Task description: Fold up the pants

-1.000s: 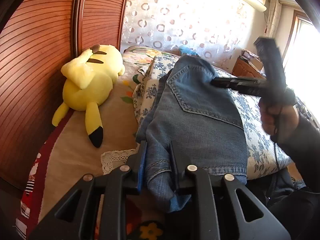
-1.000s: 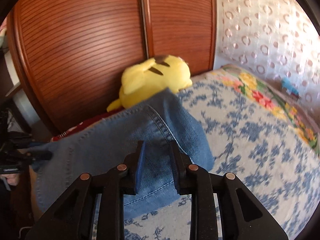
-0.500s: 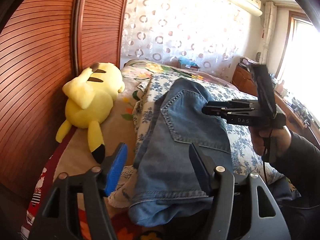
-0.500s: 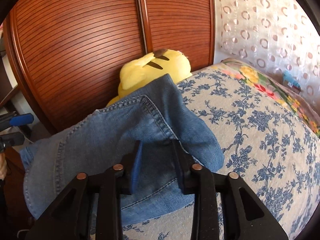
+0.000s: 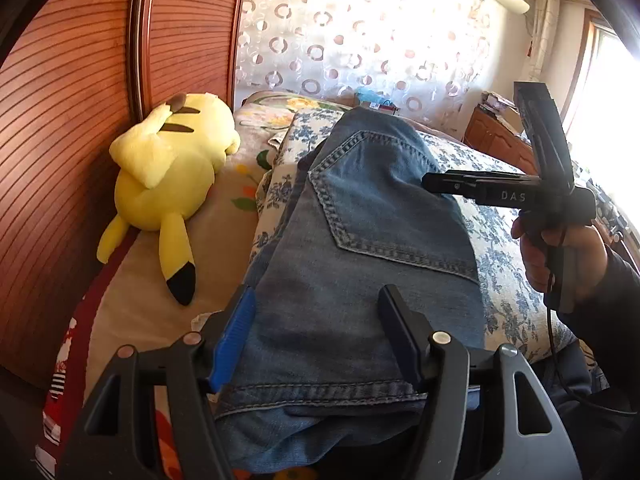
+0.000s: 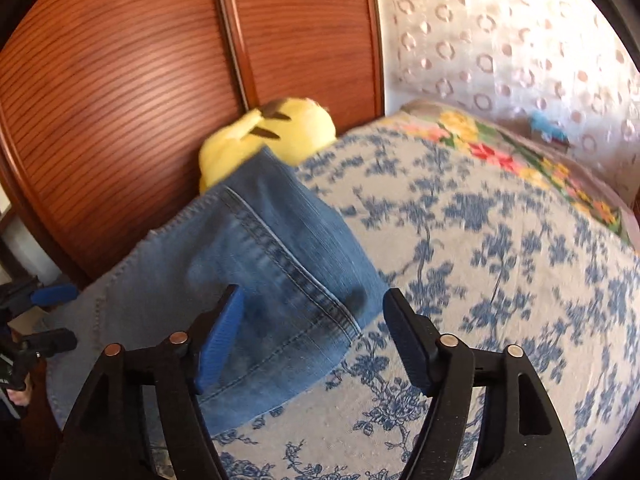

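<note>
— Where are the jeans lying?

— Folded flat on the blue-flowered bedspread, back pocket upward, with the near edge hanging a little over the side of the bed. A yellow plush toy lies beside them against the slatted wooden wardrobe doors, apart from the denim.

— And the left gripper?

— Its jaws stand wide apart, having just been opening. The denim sits between the two fingers, but neither the blue pad nor the black one presses on the cloth, so nothing is pinched.

— The right gripper?

— Same story: it has just been opening and now gapes wide. The corner of the jeans lies between and under its fingers, loose on the bedspread, not clamped. The view from it is rather blurred.

— Can you see the person at all?

— Only a hand in a dark sleeve gripping the right tool's handle, off the jeans' right edge, over the bedspread. Behind the bed hangs a white curtain with ring patterns
</note>
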Demonstrator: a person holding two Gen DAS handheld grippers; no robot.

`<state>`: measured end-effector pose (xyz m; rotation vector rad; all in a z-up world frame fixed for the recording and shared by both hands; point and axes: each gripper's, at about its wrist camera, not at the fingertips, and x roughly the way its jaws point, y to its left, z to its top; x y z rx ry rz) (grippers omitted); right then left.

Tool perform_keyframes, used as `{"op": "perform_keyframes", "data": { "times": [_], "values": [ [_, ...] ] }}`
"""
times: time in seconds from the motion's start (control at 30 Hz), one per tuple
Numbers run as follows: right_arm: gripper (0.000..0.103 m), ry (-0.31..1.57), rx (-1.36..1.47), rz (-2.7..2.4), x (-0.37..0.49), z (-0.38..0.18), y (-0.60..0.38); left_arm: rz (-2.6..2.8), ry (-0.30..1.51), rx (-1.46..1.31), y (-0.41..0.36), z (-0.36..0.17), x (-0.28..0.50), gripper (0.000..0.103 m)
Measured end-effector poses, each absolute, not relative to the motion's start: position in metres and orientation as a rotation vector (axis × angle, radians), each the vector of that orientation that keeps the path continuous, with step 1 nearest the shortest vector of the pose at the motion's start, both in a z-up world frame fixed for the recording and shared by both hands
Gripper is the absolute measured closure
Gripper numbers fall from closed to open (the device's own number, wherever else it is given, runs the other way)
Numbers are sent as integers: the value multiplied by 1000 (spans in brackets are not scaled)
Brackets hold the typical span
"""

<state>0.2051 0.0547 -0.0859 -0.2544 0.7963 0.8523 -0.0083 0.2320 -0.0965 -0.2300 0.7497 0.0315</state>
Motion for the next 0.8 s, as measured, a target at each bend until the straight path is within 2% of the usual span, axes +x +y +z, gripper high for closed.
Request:
{"op": "perform_keyframes", "data": {
  "times": [0.27,0.73,0.8],
  "values": [
    [18,881,-174,847,217,-107,56,33,767,-232,231,-108,-7,38],
    [17,909,-179,868,218,-118,64,21,776,-286,238,-116,-6,28],
    [19,913,-174,874,218,-118,65,13,778,-291,239,-115,-5,28]
  ]
}}
